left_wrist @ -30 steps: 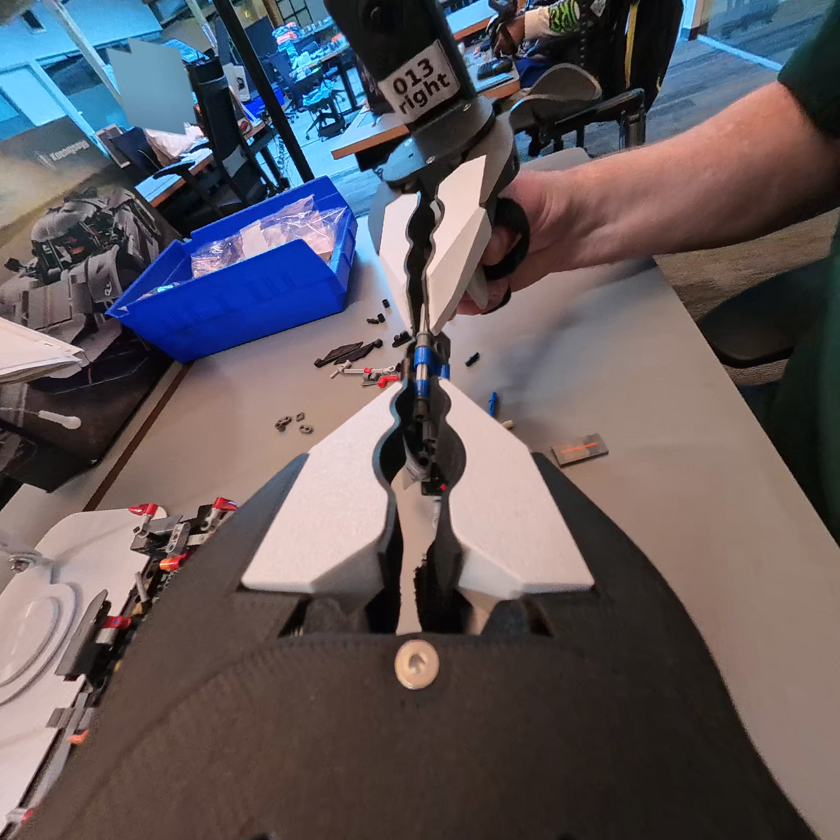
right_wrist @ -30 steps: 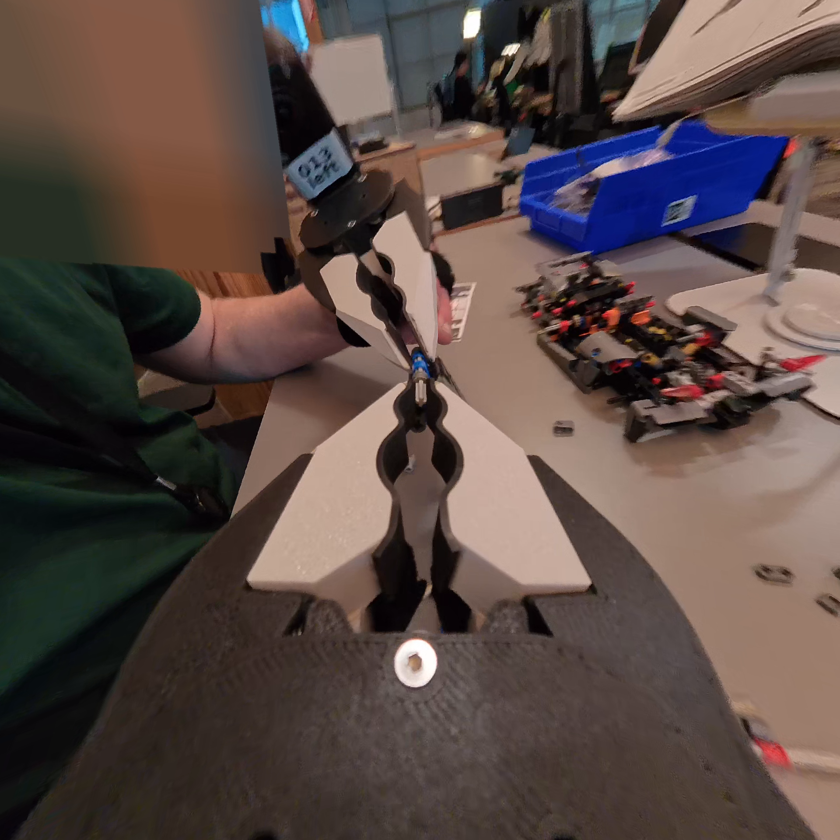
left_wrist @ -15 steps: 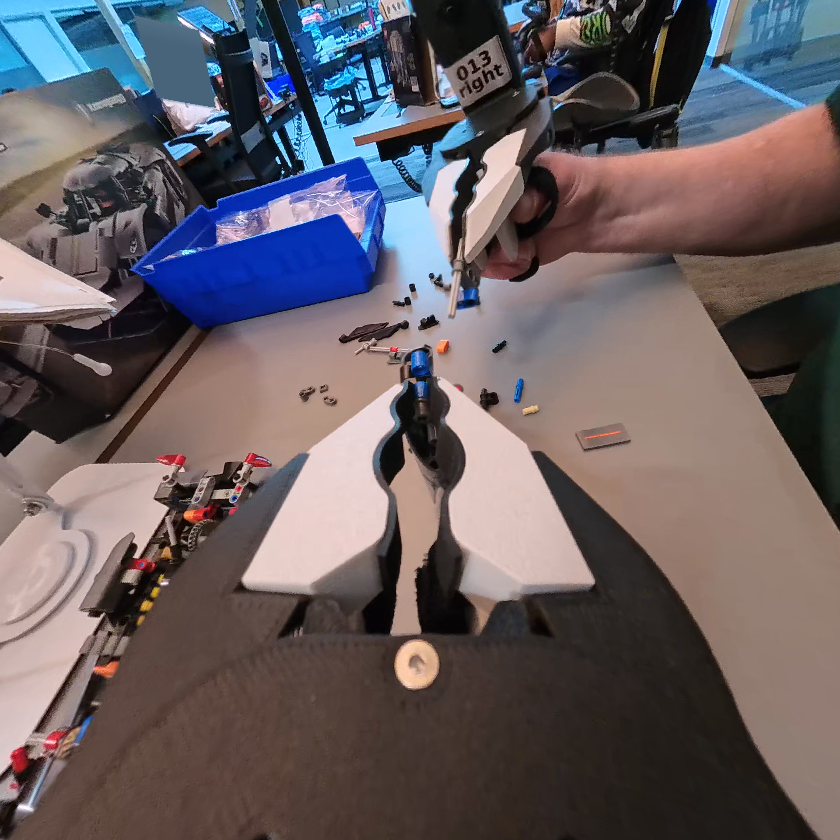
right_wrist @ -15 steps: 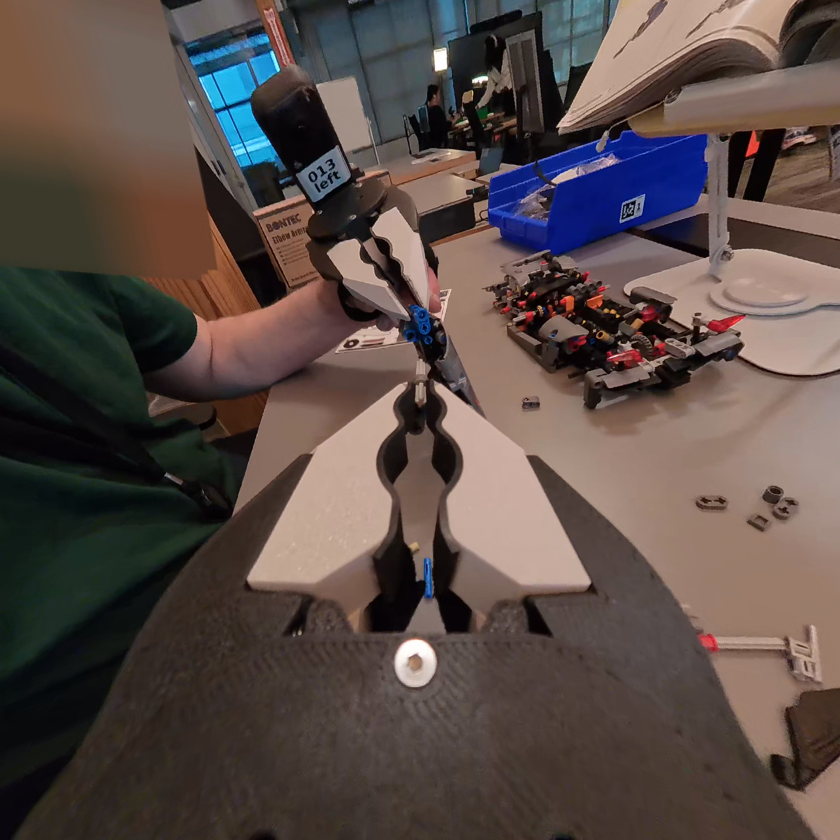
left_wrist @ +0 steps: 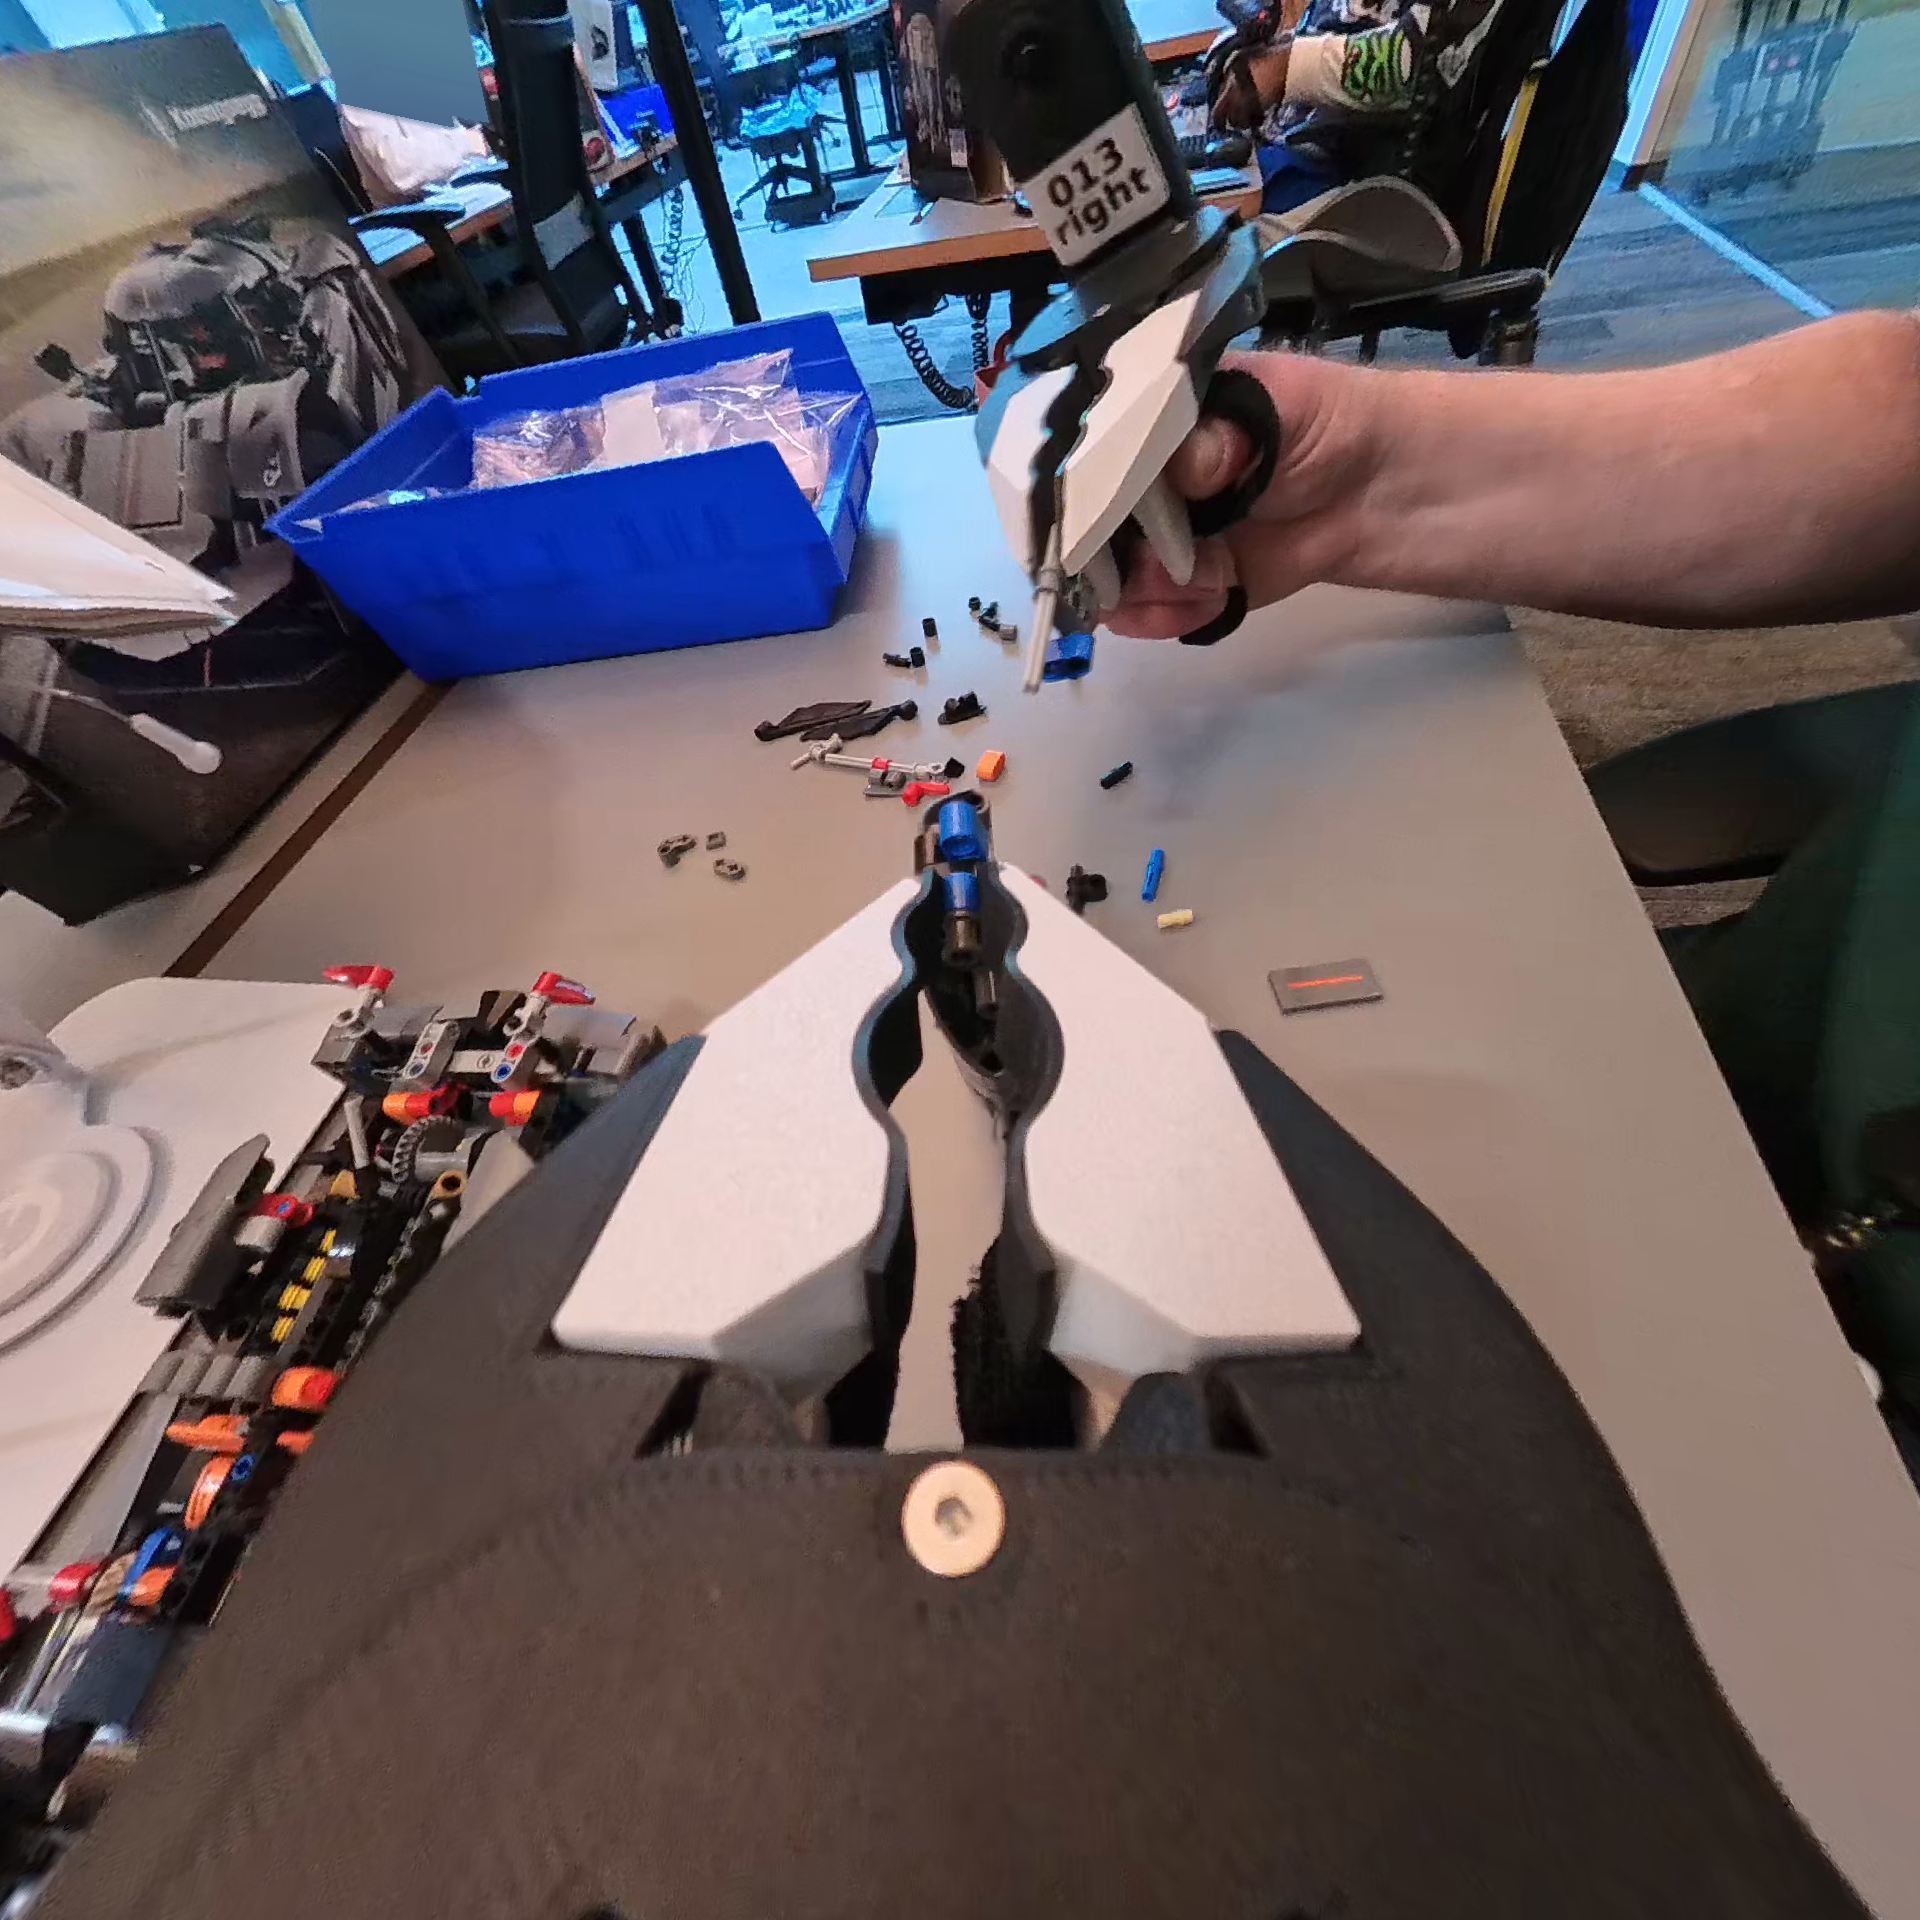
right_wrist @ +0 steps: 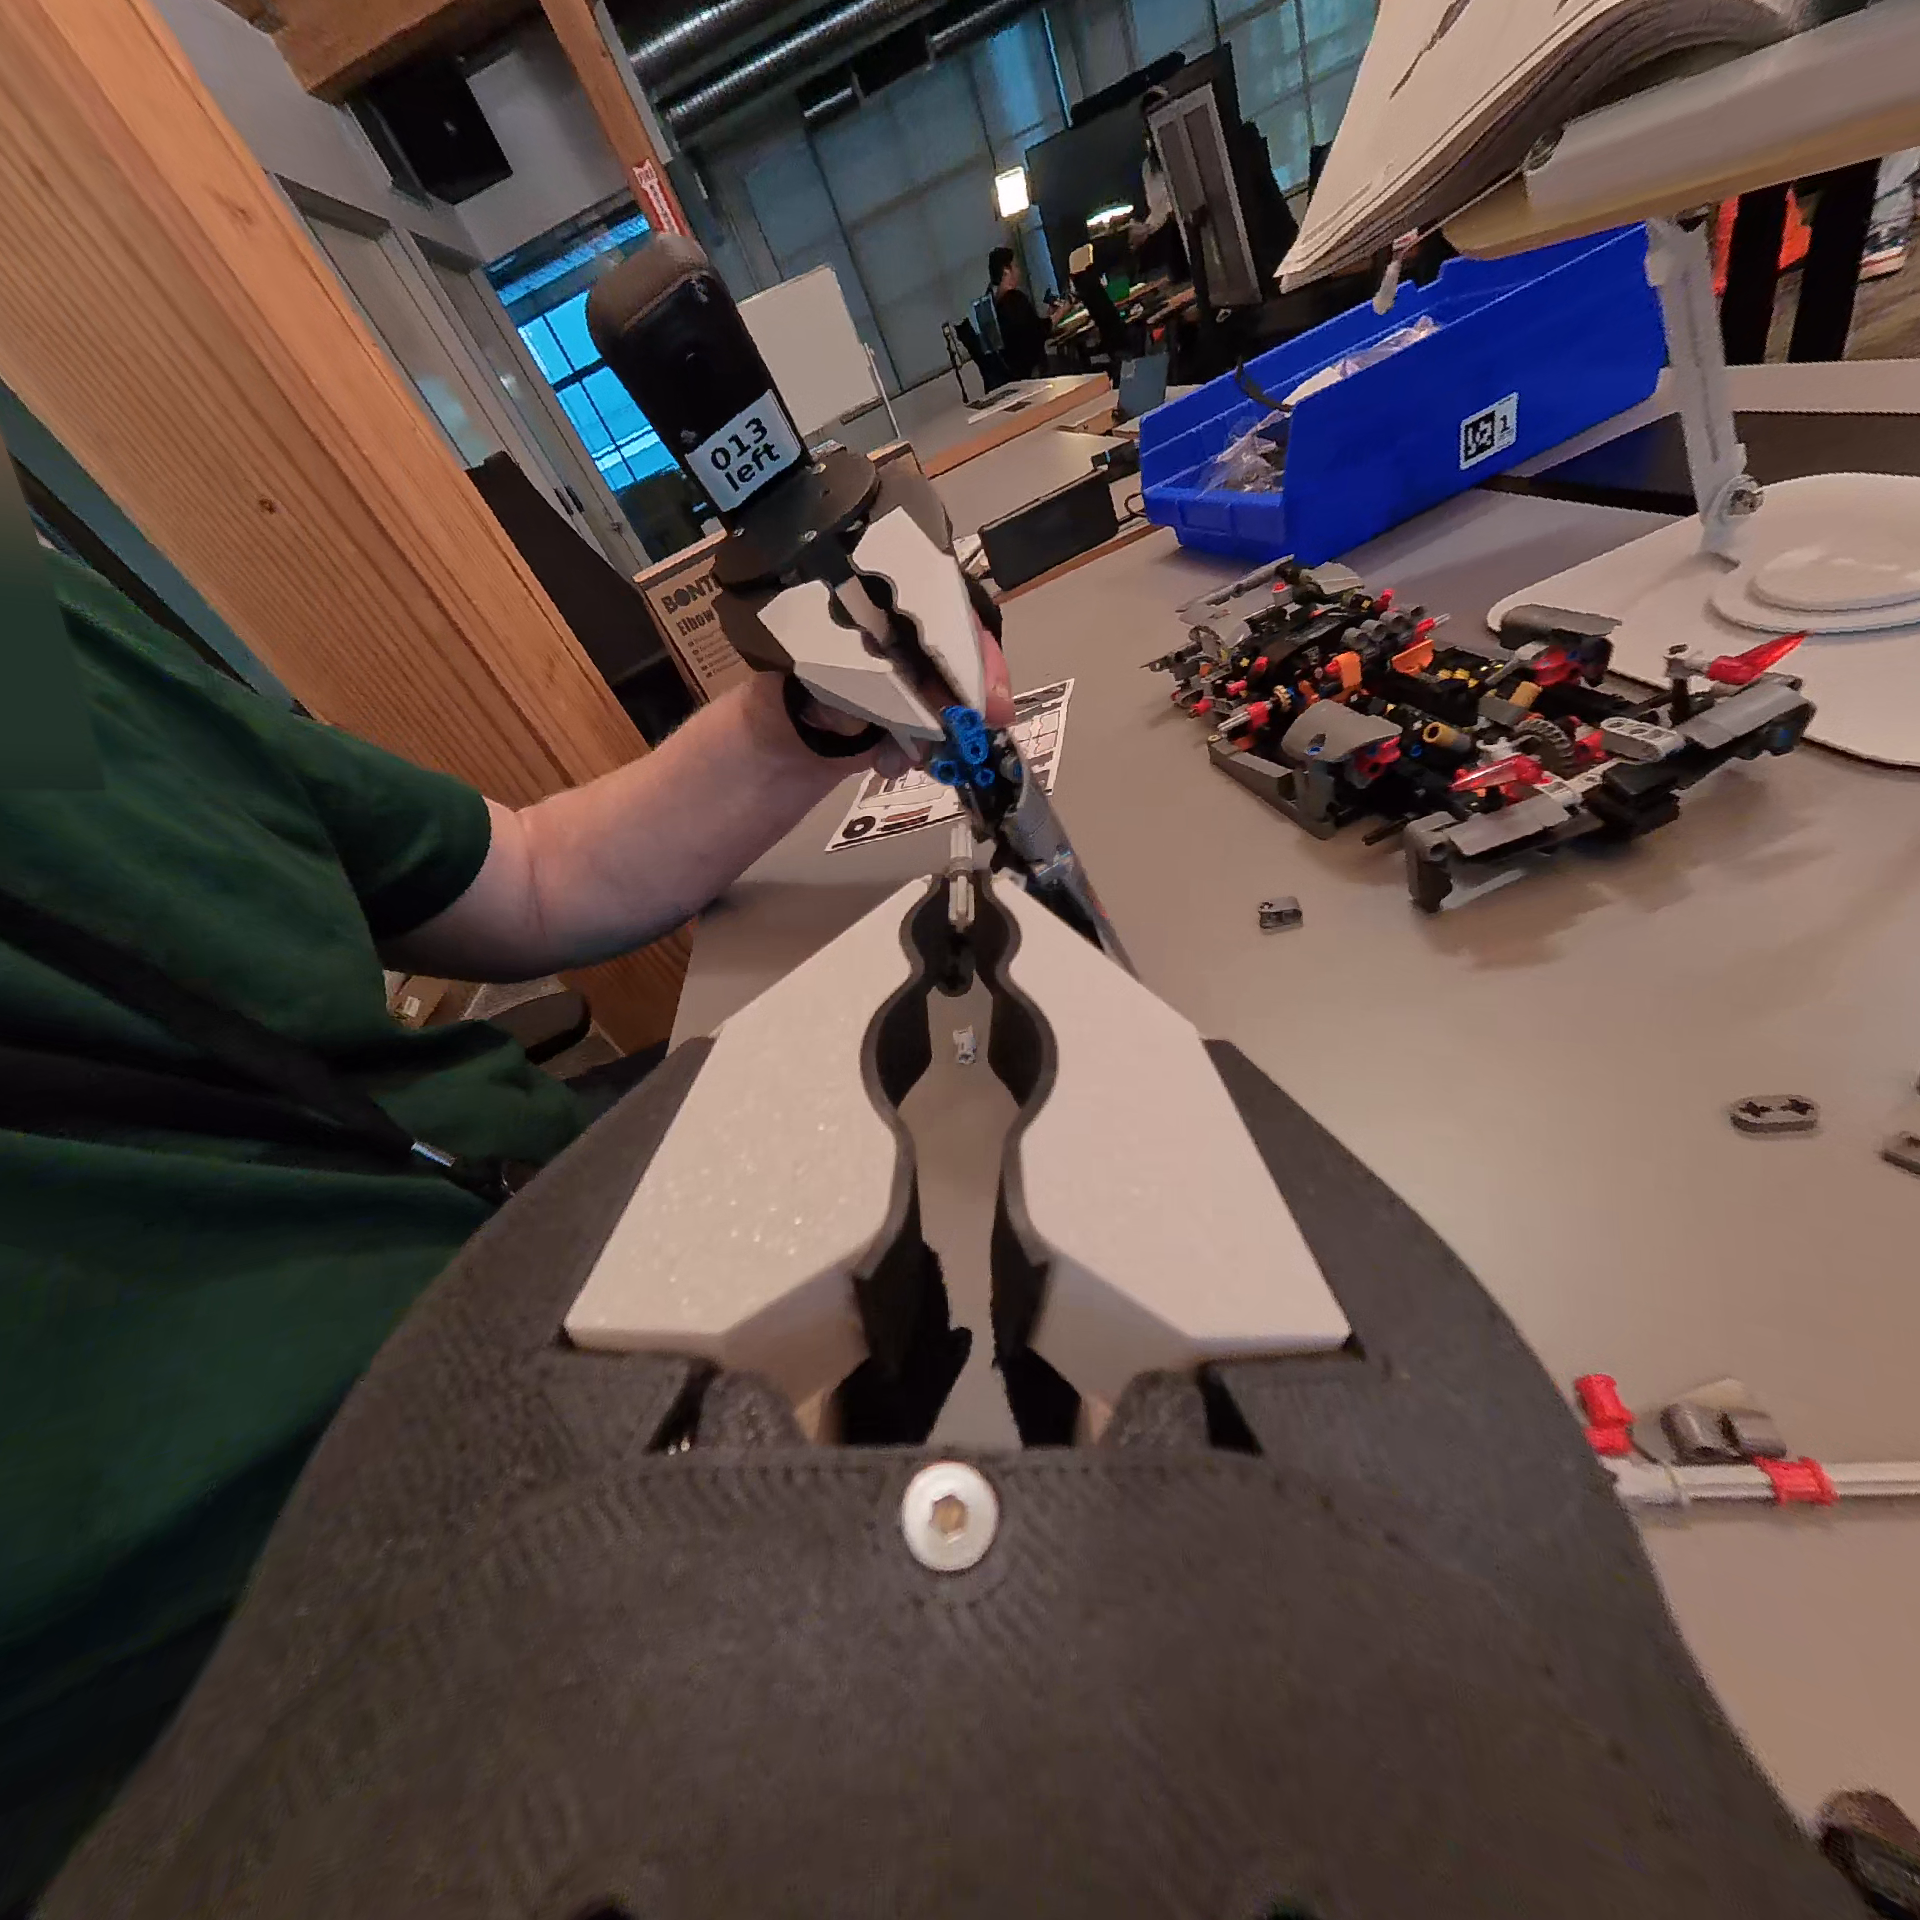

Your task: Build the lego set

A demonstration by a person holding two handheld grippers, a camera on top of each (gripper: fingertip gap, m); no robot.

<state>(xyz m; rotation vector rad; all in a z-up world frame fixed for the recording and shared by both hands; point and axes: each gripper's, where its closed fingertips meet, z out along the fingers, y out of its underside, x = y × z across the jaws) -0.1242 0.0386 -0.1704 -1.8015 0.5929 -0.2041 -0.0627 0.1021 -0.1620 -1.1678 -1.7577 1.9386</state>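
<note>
My left gripper point(left_wrist: 961, 883) is shut on a small black sub-assembly with blue pins point(left_wrist: 958, 831) and holds it above the table. The right wrist view shows that gripper point(right_wrist: 920, 717) with the same piece point(right_wrist: 971, 753), and a long grey part hangs from the piece. My right gripper point(right_wrist: 963, 883) is shut on a thin light-grey axle point(right_wrist: 961, 868). In the left wrist view the right gripper point(left_wrist: 1055, 566) is farther back, and the axle point(left_wrist: 1039, 623) points down from its tips. The two pieces are apart.
The partly built car chassis point(right_wrist: 1455, 727) lies on the table, also at the left in the left wrist view point(left_wrist: 343, 1195). A blue bin with bags point(left_wrist: 582, 540) stands behind. Loose small parts point(left_wrist: 883, 769) are scattered mid-table. A white book stand point(right_wrist: 1818, 582) stands beside the chassis. My hands' fingertips stand some 10 centimeters from each other.
The axle's tip was at the blue-pinned piece a second ago. The grippers have since drawn apart, each keeping its own piece.
</note>
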